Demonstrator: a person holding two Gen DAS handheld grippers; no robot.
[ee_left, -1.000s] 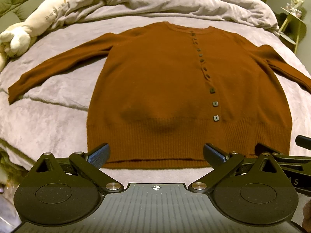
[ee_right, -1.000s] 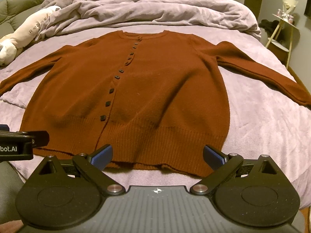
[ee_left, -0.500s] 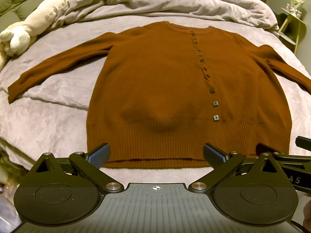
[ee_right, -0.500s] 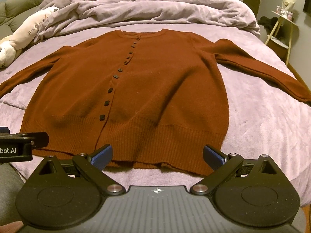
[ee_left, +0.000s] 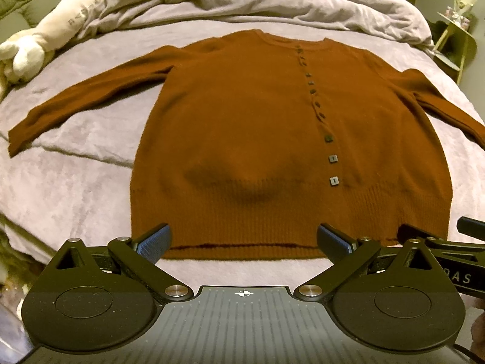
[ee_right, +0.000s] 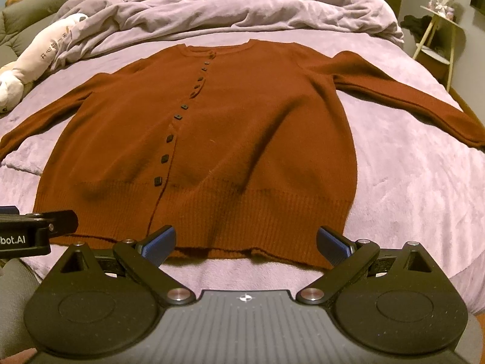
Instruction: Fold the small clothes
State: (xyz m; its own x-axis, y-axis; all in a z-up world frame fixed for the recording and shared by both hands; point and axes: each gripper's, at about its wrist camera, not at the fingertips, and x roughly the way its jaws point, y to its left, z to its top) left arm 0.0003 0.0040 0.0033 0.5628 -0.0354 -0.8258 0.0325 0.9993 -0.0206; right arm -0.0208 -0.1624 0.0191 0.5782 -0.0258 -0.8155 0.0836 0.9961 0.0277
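**Pre-grasp over the hem: slip and drag risks, plus counts**

Nearest us: left gripper [ee_left: 242, 240] and right gripper [ee_right: 246, 242], both with fingers spread wide and nothing between them. We hold them just short of the ribbed hem [ee_left: 242, 244], side by side, not touching cloth.

One rust-brown cardigan [ee_left: 272, 127] lies flat, face up and buttoned, in the middle of the bed [ee_left: 75, 188], hem toward us and neck away.

Risks as we read them:
- Knit is thick and two-layered. A shallow pinch may take only the top layer, so the front peels off the back.
- Bedcover is plush and soft. A bite too deep could catch it with the hem and drag it along.
- Uneven lift between our two grippers would skew the fold; a lump already sits above the hem, left of the placket.
- Sleeves are spread wide; folding the body first could trap them.

Counts: two grippers, one cardigan, two sleeves (left sleeve [ee_left: 75, 100], right sleeve [ee_right: 409, 97]), ten buttons [ee_right: 157, 181] as far as we can tell. Farther back: one plush toy [ee_left: 39, 45], one rumpled duvet [ee_right: 227, 6], one side table [ee_right: 439, 36].
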